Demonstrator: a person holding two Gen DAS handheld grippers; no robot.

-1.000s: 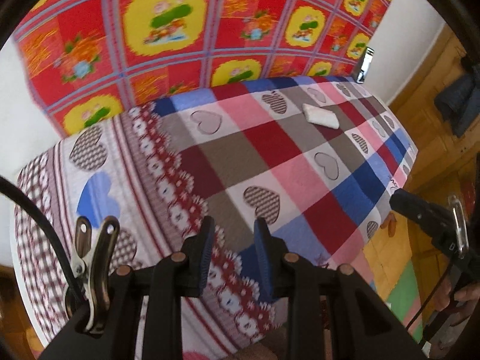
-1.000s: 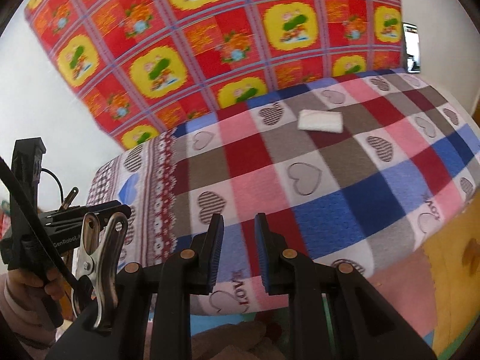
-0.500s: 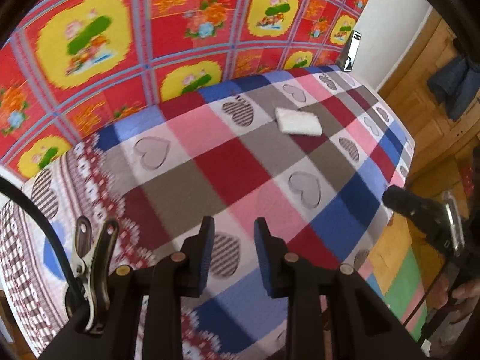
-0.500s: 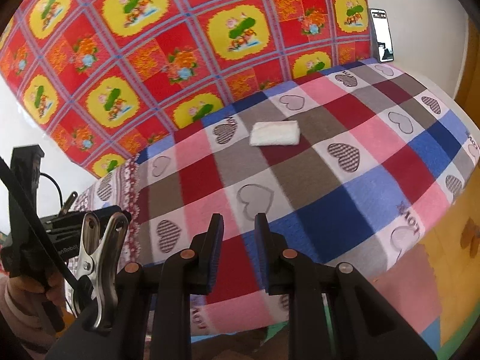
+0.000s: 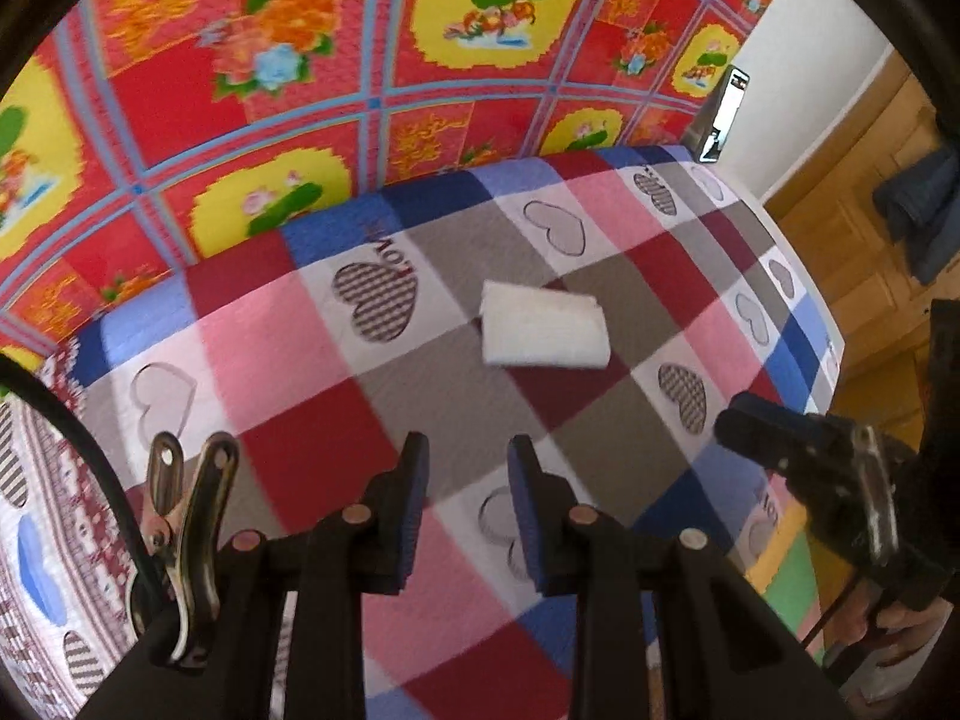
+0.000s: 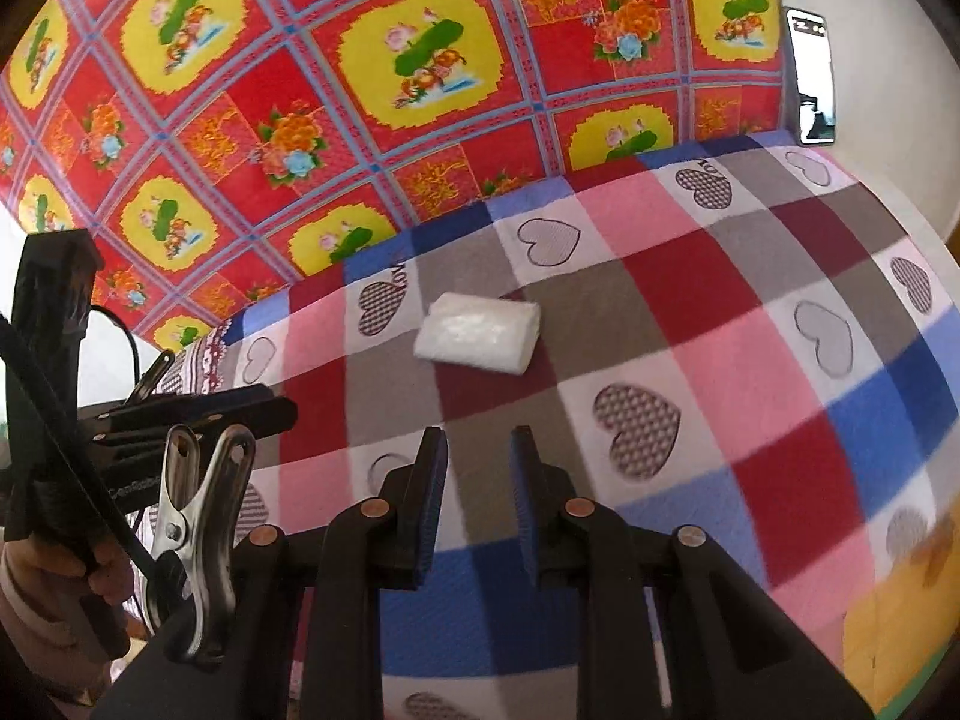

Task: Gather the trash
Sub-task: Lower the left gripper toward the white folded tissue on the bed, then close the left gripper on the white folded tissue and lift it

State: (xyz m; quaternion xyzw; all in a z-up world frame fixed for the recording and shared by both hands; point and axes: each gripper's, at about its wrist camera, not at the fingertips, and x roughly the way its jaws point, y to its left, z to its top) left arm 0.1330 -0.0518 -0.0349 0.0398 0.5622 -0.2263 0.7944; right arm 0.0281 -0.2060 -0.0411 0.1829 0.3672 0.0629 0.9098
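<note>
1. Red-and-yellow floral cloth (image 5: 372, 90) hangs behind a bed covered by a checked heart-print quilt (image 5: 288, 336) in pink, red, grey, blue and white squares.
2. Task item: one folded white tissue wad (image 5: 543, 333) lies flat on the quilt, straddling a grey and a dark red square. Same wad in the right view (image 6: 477, 333).
3. Left gripper (image 5: 468, 504): fingers stand parted with a narrow gap, nothing between them, only quilt visible through the gap. Wad sits ahead of the fingertips and slightly to their right, well apart, no contact.
4. Right gripper (image 6: 479, 495): fingers likewise parted a little, gap empty. Wad lies straight ahead of the fingertips, apart from them, no contact.
5. Each gripper shows in the other's view: the right one enters the left view at its right edge, the left one sits at the left edge of the right view, held by a hand (image 6: 36, 576) (partly hidden by the handle).
6. Metal spring clip (image 5: 186, 546) is fixed to the gripper body, left of the fingers; a matching one appears in the right view.
7. Phone (image 6: 813, 78) stands upright against the white wall, far ahead and to the right of the fingers, at the quilt's far corner.
8. Wooden door (image 5: 852, 228) and coloured floor mats (image 5: 786, 576) lie right of the bed (frames show some blur).
</note>
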